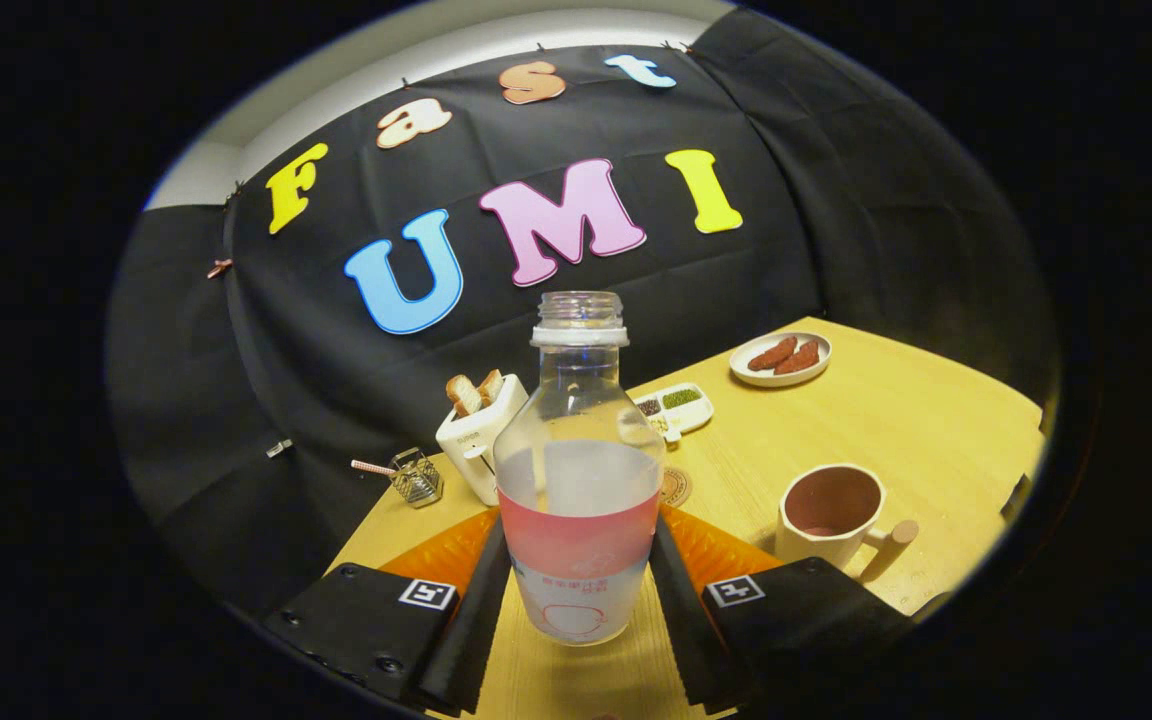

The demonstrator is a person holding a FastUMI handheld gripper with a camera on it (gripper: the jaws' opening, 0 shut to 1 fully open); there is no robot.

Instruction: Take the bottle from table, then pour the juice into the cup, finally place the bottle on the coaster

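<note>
Bottle (579, 470) upright between tongs (576, 590)

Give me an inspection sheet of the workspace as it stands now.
Surface: wooden table, lit.
Job's things: bottle, uncapped, part full, between the fingers; cup beyond the right finger, a little liquid inside; coaster just behind the bottle.
Clutter: toaster with bread, wire basket, divided dish, plate with sausages.
Grippers: hand-held gripper shut on bottle, both fingers pressing its sides.
Cables: nothing seen.
Surroundings: black cloth wall.
</note>
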